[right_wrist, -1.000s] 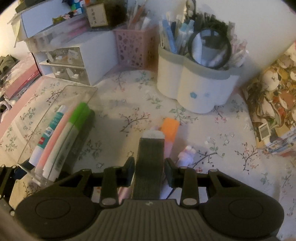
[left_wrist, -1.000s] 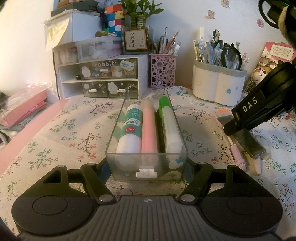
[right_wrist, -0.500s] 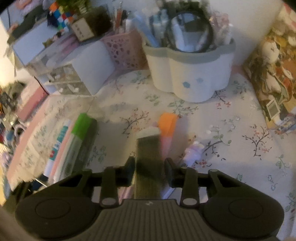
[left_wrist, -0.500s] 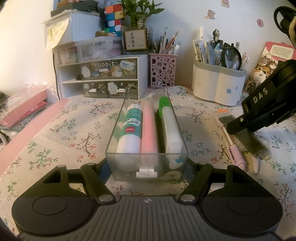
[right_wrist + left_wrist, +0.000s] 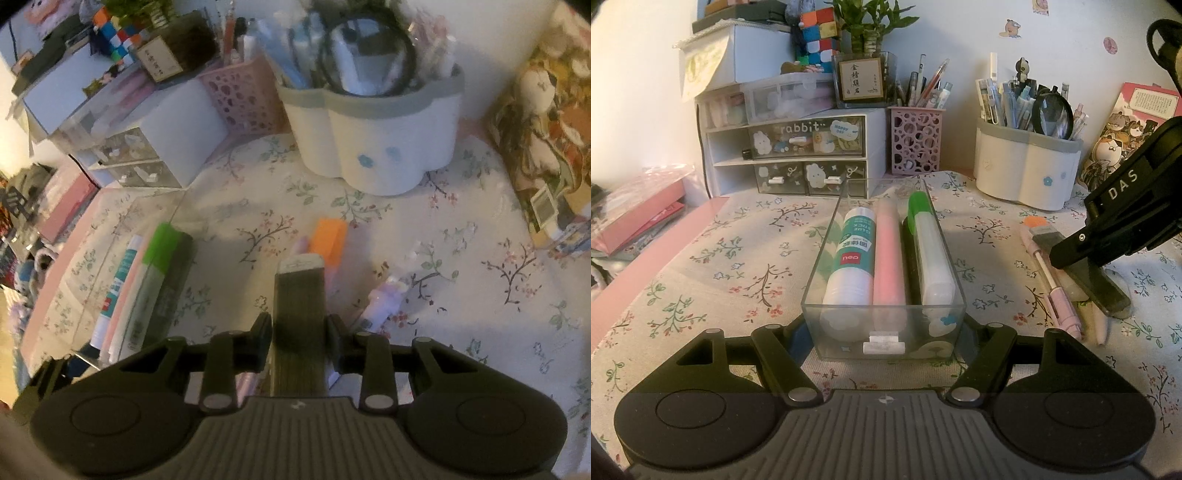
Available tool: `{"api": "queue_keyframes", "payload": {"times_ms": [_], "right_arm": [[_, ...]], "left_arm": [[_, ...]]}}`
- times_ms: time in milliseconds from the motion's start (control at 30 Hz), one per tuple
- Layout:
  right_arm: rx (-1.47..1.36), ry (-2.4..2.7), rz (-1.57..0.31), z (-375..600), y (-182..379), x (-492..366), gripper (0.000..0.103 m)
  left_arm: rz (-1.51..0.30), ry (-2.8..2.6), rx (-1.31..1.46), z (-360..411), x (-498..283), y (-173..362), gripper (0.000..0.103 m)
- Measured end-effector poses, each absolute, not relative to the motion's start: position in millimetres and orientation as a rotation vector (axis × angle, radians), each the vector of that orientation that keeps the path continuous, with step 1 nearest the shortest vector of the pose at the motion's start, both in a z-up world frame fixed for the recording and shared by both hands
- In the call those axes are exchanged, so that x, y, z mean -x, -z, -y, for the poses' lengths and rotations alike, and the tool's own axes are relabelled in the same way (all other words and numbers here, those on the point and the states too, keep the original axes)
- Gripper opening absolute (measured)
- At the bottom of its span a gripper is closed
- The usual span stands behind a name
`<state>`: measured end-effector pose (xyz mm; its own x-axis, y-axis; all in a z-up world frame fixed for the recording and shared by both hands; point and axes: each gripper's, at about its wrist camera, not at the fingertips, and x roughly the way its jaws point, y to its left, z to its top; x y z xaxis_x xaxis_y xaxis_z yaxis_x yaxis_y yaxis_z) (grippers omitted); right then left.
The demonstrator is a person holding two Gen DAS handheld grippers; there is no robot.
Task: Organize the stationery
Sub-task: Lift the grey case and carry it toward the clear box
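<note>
The left gripper [image 5: 884, 325] is clamped across the near end of the clear tray [image 5: 827, 258], its jaws pressed against both side walls, and it has not shifted over the last second. The tray rests on the flowered cloth [image 5: 701, 280] and holds a glue stick [image 5: 849, 254], a pink stick [image 5: 888, 254] and a green-capped marker [image 5: 929, 251] lying side by side along its length.

The change is on the other side. To the right of the tray, the right gripper [image 5: 299, 332] is closed partway on a flat dark bar with a pale tip [image 5: 299, 295], and it has rolled and slid a little while keeping that hold; the view from it has tilted, and seen from the tray it now sits lower and further right than a second ago. The bar's far end still looks close to the cloth, next to an orange-capped pen [image 5: 328, 236] and a pale pink pen [image 5: 1060, 302] that remain out on the cloth right of the tray.

This suggests the bar is being lifted clear to go into the tray beside the marker, where little room is left.
</note>
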<state>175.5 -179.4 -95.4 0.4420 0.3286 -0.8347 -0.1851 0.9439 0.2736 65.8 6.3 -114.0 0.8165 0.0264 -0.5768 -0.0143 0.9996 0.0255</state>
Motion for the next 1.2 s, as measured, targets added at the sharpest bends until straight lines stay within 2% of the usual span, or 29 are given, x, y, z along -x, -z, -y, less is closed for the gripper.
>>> {"api": "queue_keyframes", "payload": {"times_ms": [467, 600, 700, 1200], "right_arm": [[-0.315, -0.388, -1.086, 205.5, 104.2, -180.3, 0.027], [-0.329, -0.371, -1.079, 207.8, 104.6, -177.3, 0.021], [-0.29, -0.36, -1.075, 203.4, 99.5, -175.4, 0.006], [-0.266, -0.298, -1.066, 209.2, 91.2, -174.8, 0.004]], "left_arm": [[-0.615, -0.022, -0.02, -6.3, -65.9, 114.0, 0.072], [-0.616, -0.022, -0.02, -6.2, -65.9, 113.9, 0.072], [-0.616, -0.022, -0.021, -6.2, -66.1, 114.1, 0.072], [-0.615, -0.022, -0.022, -6.0, -66.2, 114.0, 0.072]]}}
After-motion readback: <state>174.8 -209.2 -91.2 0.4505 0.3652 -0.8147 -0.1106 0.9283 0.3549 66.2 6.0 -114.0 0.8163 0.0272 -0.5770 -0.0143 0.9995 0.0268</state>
